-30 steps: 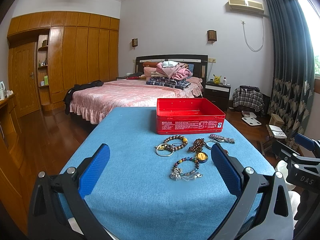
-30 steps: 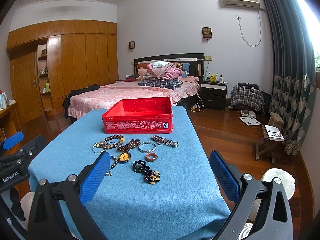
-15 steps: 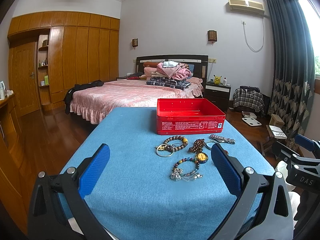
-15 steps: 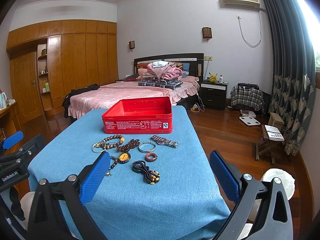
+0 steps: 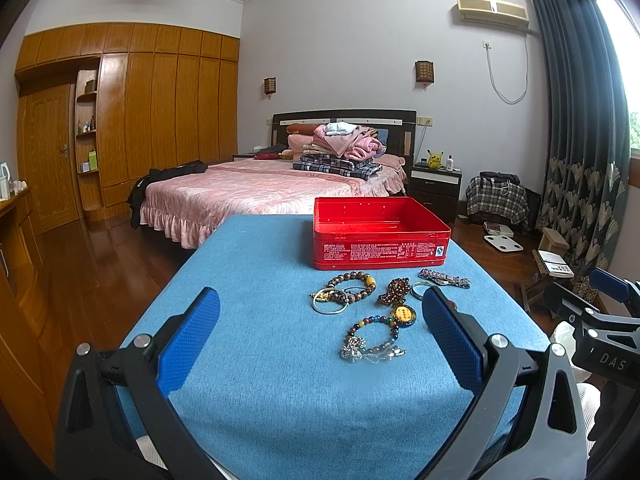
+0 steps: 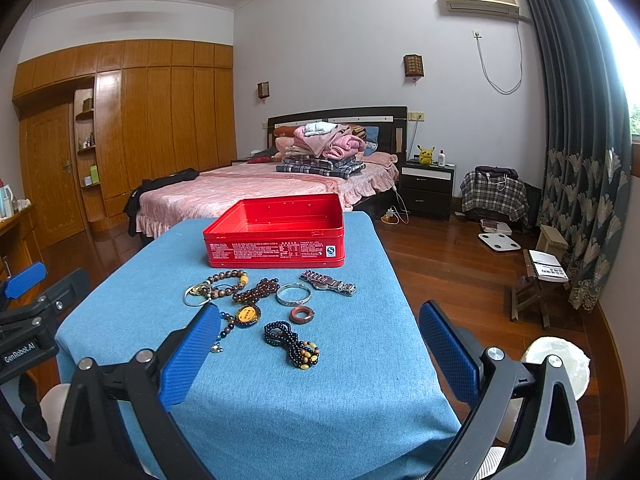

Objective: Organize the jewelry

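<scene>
Blue cloth covers the counter (image 6: 360, 400) in a bedroom, with a pink bed and wooden wardrobe behind it. At the far end sits an open red tin (image 6: 276, 232), seemingly empty as far as its inside shows.

Going left to right across the jewelry in front of the tin: a brown bead bracelet (image 6: 226, 280) with a thin ring, a dark bead strand (image 6: 256, 291) with a yellow pendant (image 6: 247, 314), a silver bangle (image 6: 293, 294), a small red ring (image 6: 302, 314), a metal watch (image 6: 328, 282). Nearer the person lies a black bead loop (image 6: 292, 344), its long axis running from far-left to near-right.

Both tools hover short of the pile, holding nothing. The left tool (image 5: 320, 336) has its fingers spread wide; so does the right tool (image 6: 320, 336).

Judging by position, the black loop lies straight ahead between the right tool's fingers, so the right hand is nearer to it. A multicolored bracelet (image 5: 374, 338) lies ahead of the left tool, toward its right finger.
</scene>
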A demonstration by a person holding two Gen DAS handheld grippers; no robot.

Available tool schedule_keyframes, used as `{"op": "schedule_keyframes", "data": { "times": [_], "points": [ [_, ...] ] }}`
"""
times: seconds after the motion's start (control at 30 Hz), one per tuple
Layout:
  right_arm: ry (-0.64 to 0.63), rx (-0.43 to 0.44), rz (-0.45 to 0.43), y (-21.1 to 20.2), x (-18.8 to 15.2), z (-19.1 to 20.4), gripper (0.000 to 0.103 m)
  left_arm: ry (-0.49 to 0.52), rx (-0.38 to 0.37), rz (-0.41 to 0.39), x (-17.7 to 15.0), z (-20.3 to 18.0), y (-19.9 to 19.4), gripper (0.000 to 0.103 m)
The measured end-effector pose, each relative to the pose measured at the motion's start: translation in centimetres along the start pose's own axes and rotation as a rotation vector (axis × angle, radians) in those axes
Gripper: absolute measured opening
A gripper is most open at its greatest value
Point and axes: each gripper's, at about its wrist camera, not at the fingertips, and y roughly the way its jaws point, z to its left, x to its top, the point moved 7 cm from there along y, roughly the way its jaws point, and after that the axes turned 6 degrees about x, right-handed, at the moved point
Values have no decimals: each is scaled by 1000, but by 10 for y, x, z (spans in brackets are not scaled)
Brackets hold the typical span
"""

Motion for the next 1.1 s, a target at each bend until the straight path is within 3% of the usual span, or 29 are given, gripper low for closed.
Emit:
{"op": "schedule_keyframes", "data": {
  "times": [0.67,1.1],
  "points": [
    [-10,6,2,8,-5,-6,97,-9,5,21,-7,4,11,98],
    [-44,1,56,57,-27,-16,97,10,-6,127,-43,-5,59,98]
  ]
}}
